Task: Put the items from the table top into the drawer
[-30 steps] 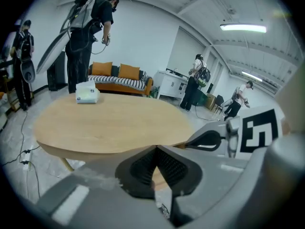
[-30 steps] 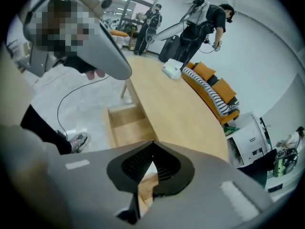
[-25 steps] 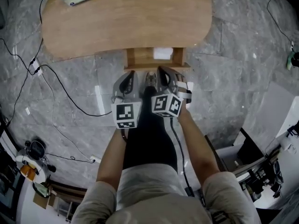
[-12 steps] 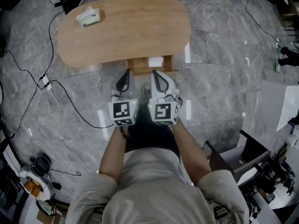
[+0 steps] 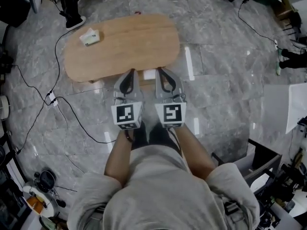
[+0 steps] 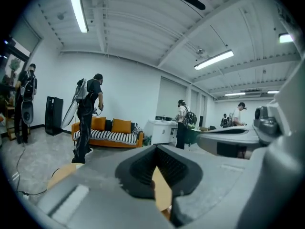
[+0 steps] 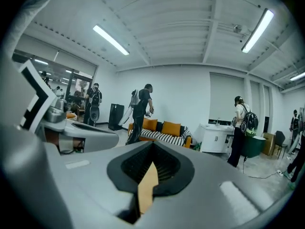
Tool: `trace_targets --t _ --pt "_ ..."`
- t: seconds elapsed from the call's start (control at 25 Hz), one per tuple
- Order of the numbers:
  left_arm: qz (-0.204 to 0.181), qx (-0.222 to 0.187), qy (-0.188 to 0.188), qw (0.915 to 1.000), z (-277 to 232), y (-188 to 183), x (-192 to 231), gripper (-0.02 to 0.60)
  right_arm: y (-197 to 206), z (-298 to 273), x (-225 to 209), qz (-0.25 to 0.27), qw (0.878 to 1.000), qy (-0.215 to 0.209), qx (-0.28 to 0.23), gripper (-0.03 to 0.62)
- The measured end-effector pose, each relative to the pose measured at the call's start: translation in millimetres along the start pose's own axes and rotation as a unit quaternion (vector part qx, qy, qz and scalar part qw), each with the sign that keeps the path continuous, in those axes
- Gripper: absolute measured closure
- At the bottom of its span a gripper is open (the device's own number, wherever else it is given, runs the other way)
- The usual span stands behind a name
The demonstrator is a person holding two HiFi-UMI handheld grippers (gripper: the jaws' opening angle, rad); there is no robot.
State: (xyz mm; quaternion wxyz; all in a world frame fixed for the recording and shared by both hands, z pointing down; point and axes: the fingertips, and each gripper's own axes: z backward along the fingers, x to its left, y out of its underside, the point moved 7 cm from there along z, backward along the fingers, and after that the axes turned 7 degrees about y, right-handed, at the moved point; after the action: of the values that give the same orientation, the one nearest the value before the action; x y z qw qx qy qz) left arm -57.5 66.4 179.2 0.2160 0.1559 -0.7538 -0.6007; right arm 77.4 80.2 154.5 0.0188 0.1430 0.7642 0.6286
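Your left claw (image 5: 128, 74) and right claw (image 5: 161, 72) sit side by side in front of you, held about level and looking out across the room. In the head view their tips overlap the near edge of the oval wooden counter (image 5: 139, 42). Both claws are pressed together and pinch nothing. In each gripper view the black pads meet at the tip, and only a sliver of wood colour shows through the slit below.

The one thing on the counter is a small white and green packet (image 5: 89, 37). It lies at the far left end, close to the rim and well apart from both claws. The drawer (image 5: 142, 74) stands out from under the near edge, between your two claw tips, with a white thing (image 5: 149, 74) lying in it.

On your left the grey stone floor (image 5: 225, 80) carries a black cable (image 5: 72, 107). It runs from a power strip (image 5: 51, 98) toward your feet, and more cable loops up past the counter's left end. To the right of the counter lies a broad stretch of floor tile. Gear crowds the lower corners of the head view on both sides.

In the left gripper view, a person (image 6: 88, 118) stands in front of an orange sofa (image 6: 107, 132). A white cabinet (image 6: 162, 130) stands further right, with other people beyond it — all well back from the counter.
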Motion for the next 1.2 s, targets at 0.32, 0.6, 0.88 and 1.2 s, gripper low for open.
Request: trace_targets --t 0.32,0.6,0.88,1.2 --pt "-0.025 -0.022 -0.023 0.9992 11 -22 -53 0.565 -16 33 -32 0.005 0.999 -0.023 -0.039 0.588" --pt "-0.041 -0.045 -0.047 0.9971 27 -37 -58 0.565 -29 46 -35 0.002 0.997 -0.031 -0.068 0.588" --pt "-0.053 -0.056 -0.041 0.9962 34 -48 -69 0.565 -40 60 -37 0.003 0.996 -0.027 -0.081 0.588" --pt "-0.063 -0.071 -0.032 0.9950 33 -58 -80 0.565 -45 68 -44 0.000 0.996 -0.021 -0.088 0.588"
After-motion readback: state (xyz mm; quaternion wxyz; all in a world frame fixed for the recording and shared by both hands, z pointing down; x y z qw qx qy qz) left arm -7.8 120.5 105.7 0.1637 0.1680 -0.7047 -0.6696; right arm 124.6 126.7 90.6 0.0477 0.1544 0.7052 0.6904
